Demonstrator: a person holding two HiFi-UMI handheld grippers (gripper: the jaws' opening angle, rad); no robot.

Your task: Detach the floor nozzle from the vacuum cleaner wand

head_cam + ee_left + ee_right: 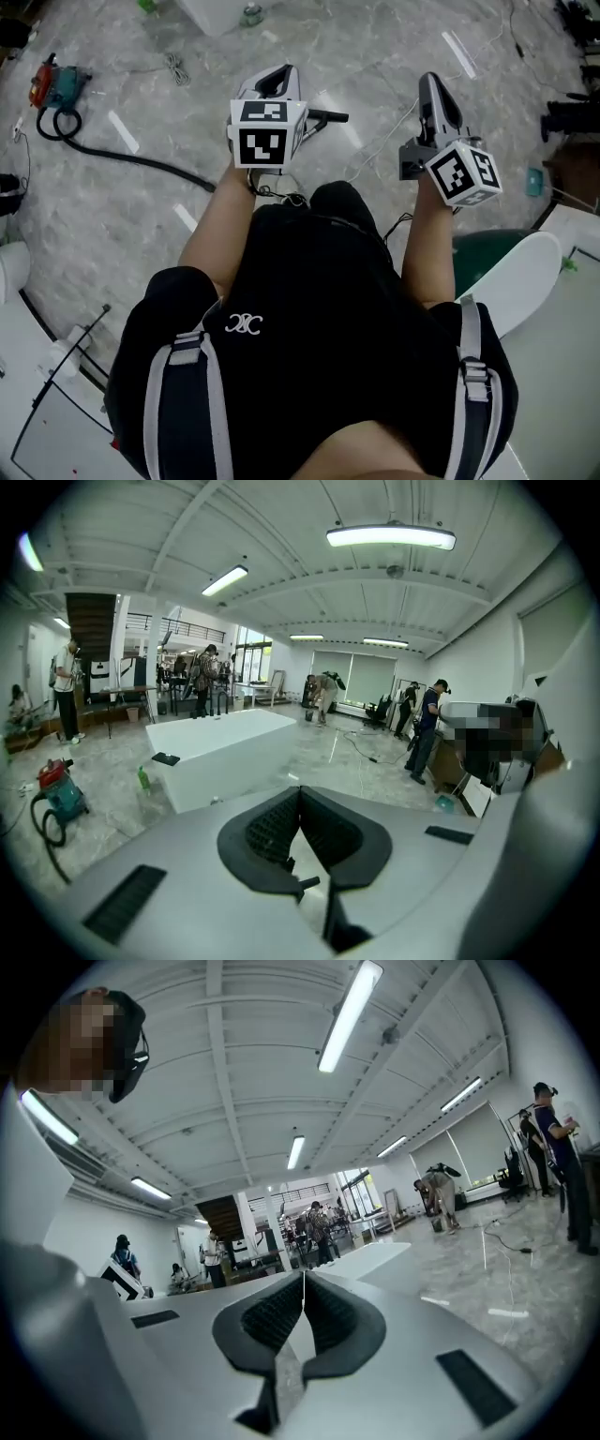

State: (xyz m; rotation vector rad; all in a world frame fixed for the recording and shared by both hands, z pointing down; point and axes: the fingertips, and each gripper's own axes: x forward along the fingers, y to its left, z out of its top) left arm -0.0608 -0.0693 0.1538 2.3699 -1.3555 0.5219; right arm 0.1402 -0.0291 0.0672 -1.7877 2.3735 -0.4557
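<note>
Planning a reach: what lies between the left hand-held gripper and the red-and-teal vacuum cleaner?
In the head view, a black hose curves across the marble floor.

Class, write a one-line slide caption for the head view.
Left tool and right tool, both shut and empty, held above a marble floor crossed by a black hose.

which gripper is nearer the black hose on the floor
The left gripper, at the head view's left: the black hose curves across the floor and ends on its side. The right gripper is held farther over, away from the hose.

Bright ceiling striplights, fisheye-warped edges, perhaps dim.
</note>
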